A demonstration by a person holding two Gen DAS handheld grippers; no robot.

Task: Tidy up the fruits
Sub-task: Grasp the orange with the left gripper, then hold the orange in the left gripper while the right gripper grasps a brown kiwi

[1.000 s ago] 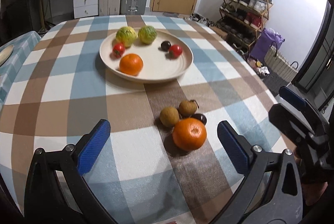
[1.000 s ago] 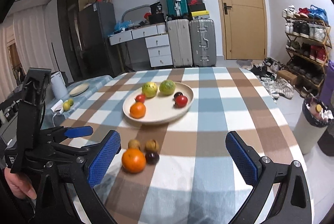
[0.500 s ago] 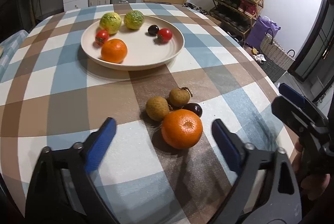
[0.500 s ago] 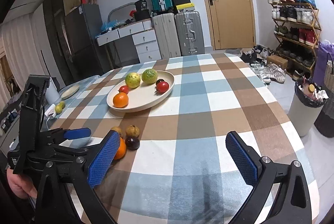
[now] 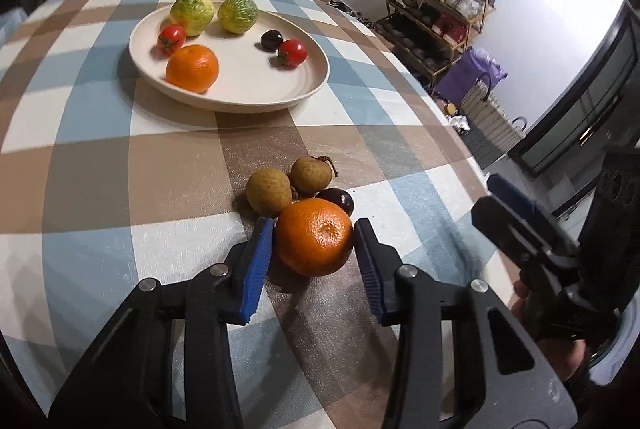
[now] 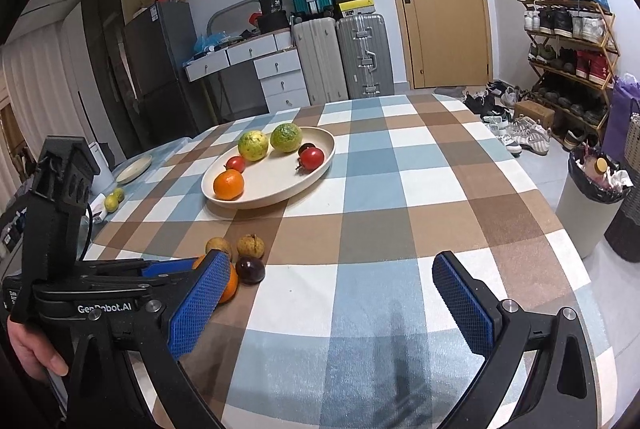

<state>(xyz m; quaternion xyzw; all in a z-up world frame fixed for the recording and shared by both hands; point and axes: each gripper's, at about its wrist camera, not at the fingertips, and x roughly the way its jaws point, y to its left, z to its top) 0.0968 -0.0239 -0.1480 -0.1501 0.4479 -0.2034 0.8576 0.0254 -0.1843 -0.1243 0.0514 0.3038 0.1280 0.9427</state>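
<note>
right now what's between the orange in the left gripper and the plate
Two brown fruits and a dark plum, then bare tablecloth up to the plate, in the left wrist view.

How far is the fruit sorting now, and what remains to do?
Done: six fruits lie on the plate. In hand: the left gripper is shut on the orange, not lifted. Left: two brown fruits and a dark plum. The right gripper is open.

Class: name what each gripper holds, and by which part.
The left gripper clasps the loose orange by its two sides, on the tablecloth. The right gripper holds nothing.
</note>
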